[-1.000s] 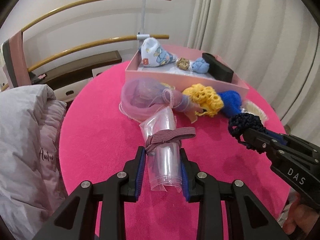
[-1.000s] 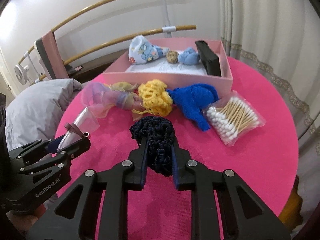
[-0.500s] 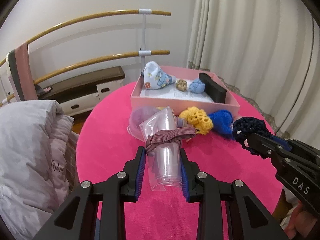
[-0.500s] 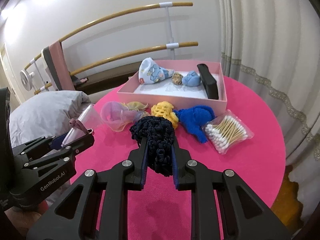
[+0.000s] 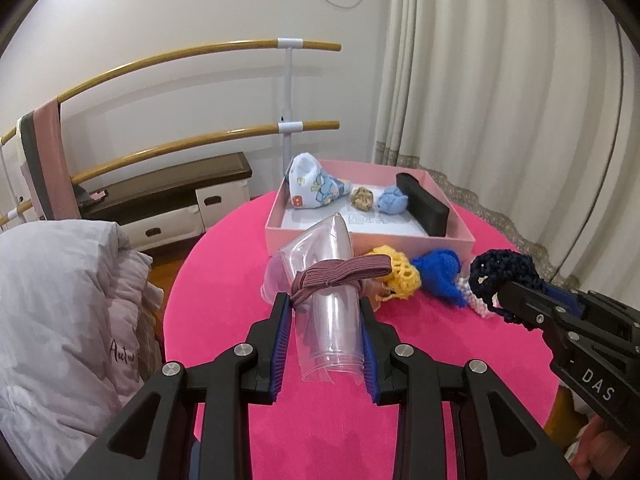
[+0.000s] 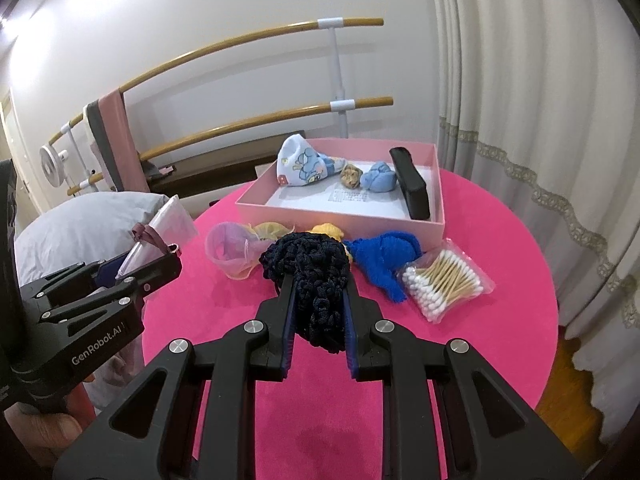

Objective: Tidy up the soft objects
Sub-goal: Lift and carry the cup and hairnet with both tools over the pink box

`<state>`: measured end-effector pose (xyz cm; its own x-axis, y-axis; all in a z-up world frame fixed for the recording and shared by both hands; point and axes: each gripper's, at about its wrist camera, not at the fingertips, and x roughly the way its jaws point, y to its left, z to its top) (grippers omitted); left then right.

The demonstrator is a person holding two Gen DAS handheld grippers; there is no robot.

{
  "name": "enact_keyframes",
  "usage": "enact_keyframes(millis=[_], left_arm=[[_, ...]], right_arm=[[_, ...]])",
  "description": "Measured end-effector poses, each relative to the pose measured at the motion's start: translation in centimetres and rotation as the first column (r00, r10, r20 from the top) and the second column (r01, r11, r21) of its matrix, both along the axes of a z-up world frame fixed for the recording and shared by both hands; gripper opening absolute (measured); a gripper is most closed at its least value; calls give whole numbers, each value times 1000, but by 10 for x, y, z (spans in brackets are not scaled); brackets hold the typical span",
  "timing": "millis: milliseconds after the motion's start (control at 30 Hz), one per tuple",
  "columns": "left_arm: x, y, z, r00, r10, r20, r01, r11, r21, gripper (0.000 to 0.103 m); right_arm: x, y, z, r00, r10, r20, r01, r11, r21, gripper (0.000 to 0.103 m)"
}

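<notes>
Fingers (image 5: 280, 332) of the left gripper (image 5: 323, 334) are clamped on a clear bag (image 5: 326, 300) with a mauve band (image 5: 340, 274) tied round it. The bag is held above the table (image 5: 224, 280), its free end pointing toward the box (image 5: 360, 238).

The right gripper (image 6: 318, 316) is closed on a navy crochet piece (image 6: 308, 268), which bulges out past the fingertips and is also lifted off the cloth.

On the table, just in front of the box's near wall, lie a pink organza pouch (image 6: 228, 250), a yellow crochet piece (image 5: 396, 272) and a blue knit piece (image 6: 384, 256) — close together in a row. A packet of cotton swabs (image 6: 444, 280) lies beside the blue piece, touching it.

Inside the box: a printed baby sock (image 6: 304, 164) at the far left, a tan ball (image 6: 351, 175), a light-blue bundle (image 6: 380, 178) and a black block (image 6: 412, 190) along the right wall.

A grey padded jacket (image 5: 60, 320) lies left of the table — beyond it, two wooden rails (image 5: 180, 146).
</notes>
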<state>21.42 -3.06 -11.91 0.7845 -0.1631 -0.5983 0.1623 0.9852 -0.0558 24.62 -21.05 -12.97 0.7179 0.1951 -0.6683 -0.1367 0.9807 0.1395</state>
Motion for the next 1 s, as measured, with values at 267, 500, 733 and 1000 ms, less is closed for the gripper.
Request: enact_keyframes(millis=[267,500,733,1000], left_arm=[[8,-2,8,1000,-3,22,3,1000,-5,28],[19,-3,13,999,-3,36,3,1000,-6,28],[36,-1,30,997,5,72,-4,1000,-22,29],[91,3,48,997,15,79,-11,998,-54,29]], right_arm=[[5,-2,3,1000,-1,7,1,1000,1,18],[16,-5,13,1000,-3,24,3,1000,3,19],[42,-14,35,998,9,59,-11,1000,27,19],[94,-23,53,997,16,71,-21,998,58,19]])
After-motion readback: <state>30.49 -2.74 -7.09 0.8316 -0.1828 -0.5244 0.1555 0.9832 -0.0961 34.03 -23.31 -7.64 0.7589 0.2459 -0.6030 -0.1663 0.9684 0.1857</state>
